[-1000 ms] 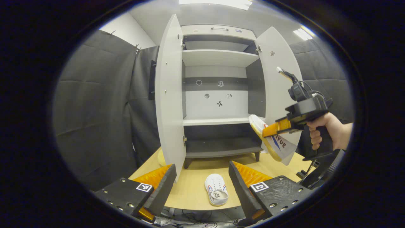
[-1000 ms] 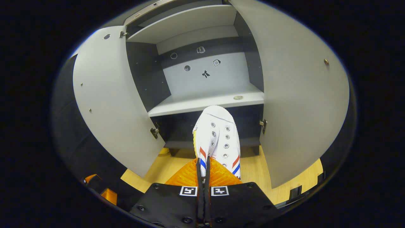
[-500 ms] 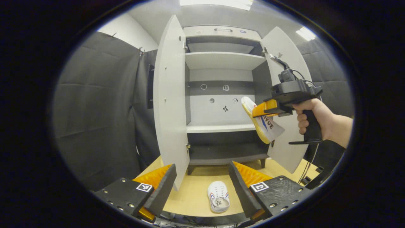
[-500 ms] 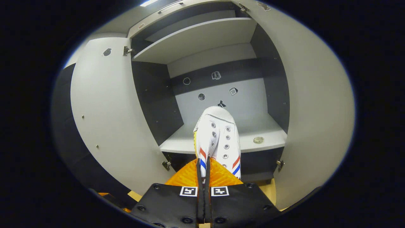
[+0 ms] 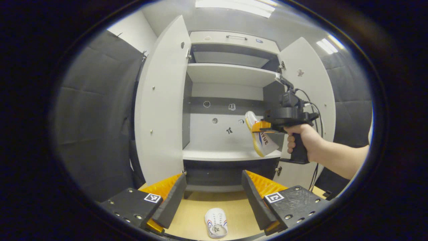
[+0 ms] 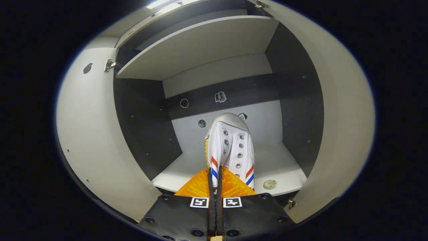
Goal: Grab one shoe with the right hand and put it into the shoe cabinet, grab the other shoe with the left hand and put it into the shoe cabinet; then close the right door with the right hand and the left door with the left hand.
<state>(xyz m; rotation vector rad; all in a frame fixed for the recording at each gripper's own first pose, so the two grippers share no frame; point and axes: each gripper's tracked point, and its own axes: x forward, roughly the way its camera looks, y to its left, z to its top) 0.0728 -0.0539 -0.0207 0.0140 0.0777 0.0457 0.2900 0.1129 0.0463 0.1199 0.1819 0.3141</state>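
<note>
Two flat grey doors stand swung wide on the shoe cabinet [image 5: 230,72], the left door [image 5: 160,110] and the right door [image 5: 316,100], each smooth-faced with small hinges at its inner edge. Inside, pale shelves alternate with dark side panels; the back wall carries a dark band and a few small stickers. The middle shelf [image 6: 277,164] is bare apart from one small round disc near its front right edge, with room on both sides of it.

The cabinet rests on a light wooden table [image 5: 234,211].

In the left gripper view a hand [image 5: 301,140] holds the right gripper [image 6: 214,174] at the middle compartment's mouth. Its fingers are pressed together on the side wall of a white canvas shoe [image 6: 230,147] with metal eyelets and red and blue stripes; the toe points inward, above the shelf.

The left gripper [image 5: 214,190] is spread wide and holds nothing. A second shoe [image 5: 215,226] lies on the table between its fingers, untouched.
</note>
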